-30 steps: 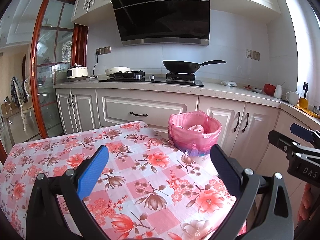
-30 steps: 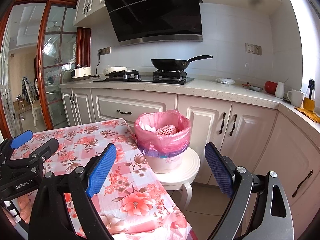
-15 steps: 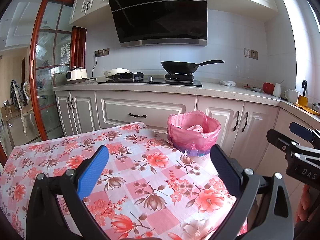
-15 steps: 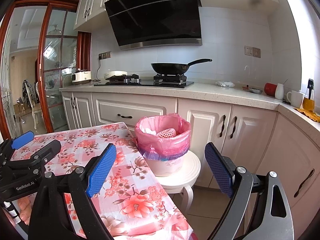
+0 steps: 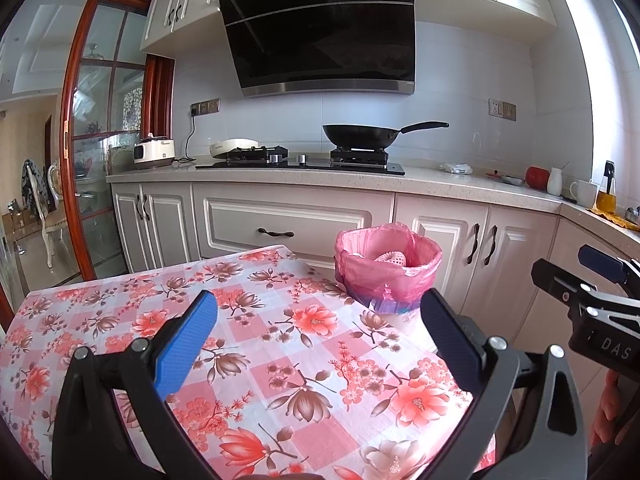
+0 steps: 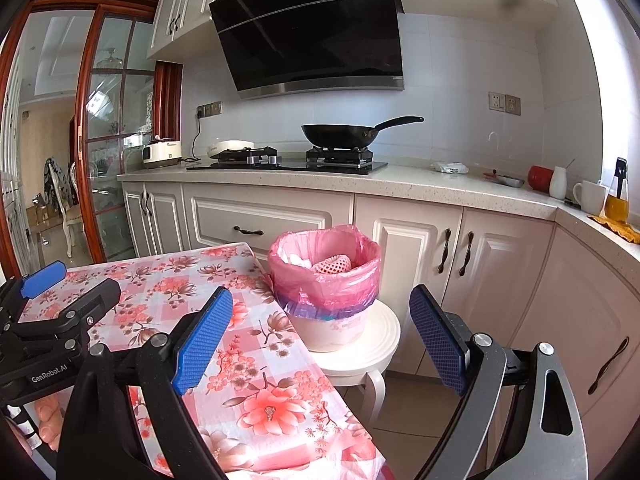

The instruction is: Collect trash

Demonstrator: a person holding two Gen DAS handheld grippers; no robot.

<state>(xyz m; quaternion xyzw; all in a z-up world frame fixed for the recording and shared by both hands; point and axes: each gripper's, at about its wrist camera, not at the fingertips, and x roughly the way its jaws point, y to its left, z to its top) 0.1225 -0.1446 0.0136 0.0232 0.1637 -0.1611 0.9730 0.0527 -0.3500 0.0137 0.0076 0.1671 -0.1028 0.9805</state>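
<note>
Broadly, setting: white kitchen cabinets (image 6: 416, 248) run behind everything, a black wok (image 6: 340, 134) sitting on the hob above.
Table: floral pink-and-white checked tablecloth (image 5: 256, 344) covers it; no loose rubbish shows on the cloth in either view.
Stool: round white stool (image 6: 360, 356) stands just beside the table's right edge, carrying the bin.
Bin: small white plastic bin lined with a pink bag (image 6: 326, 276) sits upright on the stool; the bag's rim is folded over the outside of the bin.
Trash: a pink foam fruit net (image 6: 332, 266) and some white scraps lie inside the bag, below the rim.
Left gripper (image 5: 320, 328): blue-padded jaws spread wide, nothing between them, held over the table.
Right gripper (image 6: 320, 334): jaws equally wide apart and empty, held past the table's corner.
Key relation: the bin lies ahead of both grippers, forward and to the right of the left one and nearly straight ahead between the right one's pads; the right hand looks nearer.
Axis: the bin stands vertical, its open mouth facing up, so the bag rim is the likely place to grip.
Judgement: gathering the bag's edge probably comes next, right gripper leading.
</note>
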